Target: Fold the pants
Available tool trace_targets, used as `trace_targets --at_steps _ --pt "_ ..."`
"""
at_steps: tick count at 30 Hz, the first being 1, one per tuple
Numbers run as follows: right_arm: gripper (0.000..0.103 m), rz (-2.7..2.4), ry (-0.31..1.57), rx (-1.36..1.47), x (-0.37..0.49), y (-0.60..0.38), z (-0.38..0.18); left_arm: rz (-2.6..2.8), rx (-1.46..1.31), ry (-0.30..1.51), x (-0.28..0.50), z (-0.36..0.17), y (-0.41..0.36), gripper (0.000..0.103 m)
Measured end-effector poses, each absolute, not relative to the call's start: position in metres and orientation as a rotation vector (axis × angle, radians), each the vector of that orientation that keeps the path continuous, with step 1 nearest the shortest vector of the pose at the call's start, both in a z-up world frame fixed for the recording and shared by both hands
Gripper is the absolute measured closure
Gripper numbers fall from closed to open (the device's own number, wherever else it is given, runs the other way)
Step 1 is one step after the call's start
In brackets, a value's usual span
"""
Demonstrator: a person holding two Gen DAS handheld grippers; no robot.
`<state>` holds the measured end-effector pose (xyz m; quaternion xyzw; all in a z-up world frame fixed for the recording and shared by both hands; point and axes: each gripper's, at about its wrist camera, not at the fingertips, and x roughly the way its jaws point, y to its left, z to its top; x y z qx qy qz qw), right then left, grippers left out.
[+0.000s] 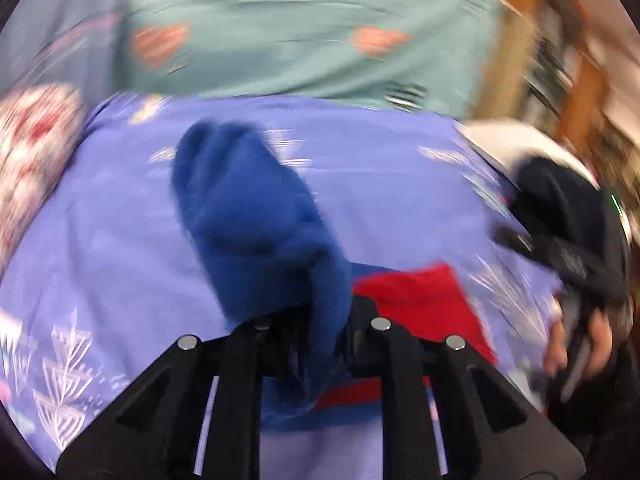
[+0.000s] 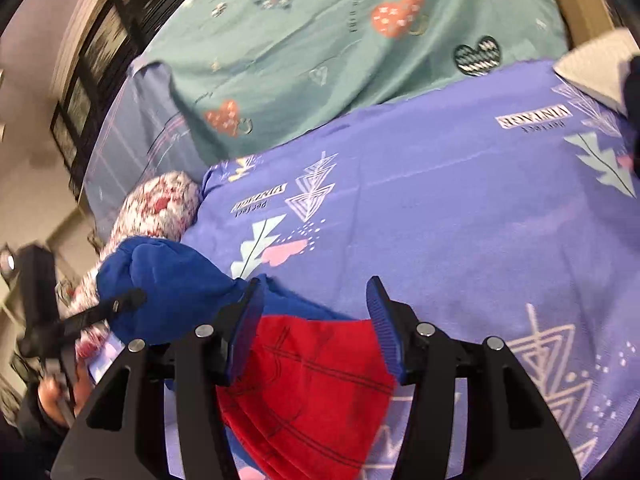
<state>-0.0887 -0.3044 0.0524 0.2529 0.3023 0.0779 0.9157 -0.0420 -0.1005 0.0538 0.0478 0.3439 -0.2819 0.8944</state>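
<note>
On a bed covered by a purple printed sheet (image 1: 120, 248), the left wrist view, heavily blurred, shows the left gripper (image 1: 316, 320) pinched narrow on a bunch of blue cloth, one leg of the pants (image 1: 256, 216), which rises in a soft lump ahead of the fingers. The red leg lies flat just to the right, and at the far right edge a hand (image 1: 576, 344) holds the other tool. A green heart-print blanket (image 1: 304, 28) lies across the far side. In the right wrist view, the right gripper (image 2: 316, 328) hovers with its jaws about half open and nothing pressed between them, directly over the red leg of the pants (image 2: 308, 388); the lifted blue leg bulges at the near left beside a flowered pillow (image 2: 160, 208). To do this fold well, I judge the left grip should carry the blue leg across until its edges meet the red one, while the right gripper pins or steadies the red leg so it does not drag.
</note>
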Motion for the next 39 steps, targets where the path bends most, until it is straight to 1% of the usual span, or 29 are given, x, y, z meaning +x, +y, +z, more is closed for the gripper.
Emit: trace_targets --at_steps 1,2,3,4,5,6,7,8,9,10,11,12,15,17,18,19,21,22,24,27,31,32,34,36,37,38,39 --pt "0.045 0.156 0.626 0.566 -0.093 -0.318 0.055 -0.635 0.153 0.722 -0.052 0.05 -0.122 0.081" --pt "0.037 0.151 0.631 0.588 -0.096 -0.325 0.056 -0.697 0.219 0.761 -0.06 0.035 -0.151 0.073" --pt "0.024 0.142 0.636 0.617 -0.1 -0.334 0.056 -0.74 0.257 0.812 -0.061 0.018 -0.169 0.065" --pt "0.018 0.137 0.643 0.633 -0.102 -0.338 0.055 -0.762 0.281 0.854 -0.06 0.005 -0.179 0.063" --pt "0.006 0.136 0.671 0.656 -0.105 -0.342 0.051 -0.793 0.314 0.93 -0.059 -0.016 -0.192 0.063" --pt "0.005 0.142 0.711 0.68 -0.105 -0.343 0.045 -0.802 0.336 0.982 -0.058 -0.027 -0.198 0.063" --pt "0.005 0.165 0.756 0.702 -0.105 -0.342 0.038 -0.802 0.336 0.992 -0.058 -0.031 -0.198 0.063" --pt "0.004 0.191 0.799 0.716 -0.104 -0.34 0.032 -0.817 0.317 0.986 -0.059 -0.025 -0.194 0.058" --pt "0.004 0.211 0.838 0.724 -0.103 -0.336 0.028 -0.841 0.287 0.989 -0.06 -0.017 -0.188 0.041" --pt "0.004 0.226 0.857 0.726 -0.103 -0.333 0.025 -0.869 0.24 0.99 -0.062 -0.007 -0.178 0.028" --pt "0.004 0.245 0.893 0.722 -0.101 -0.327 0.022 -0.879 0.202 0.971 -0.063 0.003 -0.171 0.007" --pt "0.004 0.263 0.927 0.722 -0.099 -0.321 0.02 -0.878 0.175 0.94 -0.065 0.016 -0.169 0.003" --pt "0.004 0.314 0.979 0.703 -0.094 -0.303 0.02 -0.887 0.147 0.884 -0.072 0.034 -0.143 0.002" --pt "0.006 0.278 1.021 0.637 -0.086 -0.29 0.017 -0.854 0.139 0.914 -0.065 0.023 -0.135 0.002" --pt "0.031 0.261 1.053 0.612 -0.081 -0.284 0.013 -0.843 0.126 0.947 -0.06 0.013 -0.132 0.002" --pt "0.049 0.258 1.086 0.578 -0.077 -0.276 0.008 -0.833 0.115 0.977 -0.054 0.004 -0.13 0.002" --pt "0.068 0.264 1.077 0.517 -0.076 -0.268 0.012 -0.813 0.093 1.014 -0.046 -0.011 -0.126 0.002" --pt "0.074 0.268 1.032 0.509 -0.081 -0.269 0.023 -0.818 0.075 1.023 -0.048 -0.014 -0.122 0.002" --pt "0.093 0.29 0.954 0.51 -0.09 -0.276 0.047 -0.841 0.061 1.007 -0.051 -0.009 -0.118 0.002" --pt "0.093 0.249 0.93 0.475 -0.1 -0.289 0.069 -0.886 0.077 0.976 -0.058 -0.004 -0.122 0.002" --pt "0.09 0.119 1.033 0.427 -0.094 -0.3 0.043 -0.89 0.048 1.085 -0.038 -0.044 -0.137 0.002" --pt "0.09 0.102 1.054 0.418 -0.094 -0.299 0.036 -0.876 0.051 1.054 -0.041 -0.043 -0.137 0.002" --pt "0.089 0.074 1.06 0.411 -0.093 -0.299 0.034 -0.864 0.071 1.048 -0.045 -0.039 -0.141 0.002" --pt "0.079 0.052 0.999 0.356 -0.097 -0.293 0.056 -0.891 0.078 1.032 -0.052 -0.029 -0.137 0.002" --pt "0.077 0.071 0.978 0.353 -0.097 -0.29 0.063 -0.9 0.077 1.015 -0.055 -0.022 -0.132 0.002" --pt "0.071 0.126 0.939 0.353 -0.095 -0.282 0.079 -0.911 0.083 0.99 -0.062 -0.014 -0.126 0.002" --pt "0.062 0.178 0.914 0.35 -0.092 -0.274 0.091 -0.916 0.091 0.968 -0.066 -0.008 -0.12 0.002"
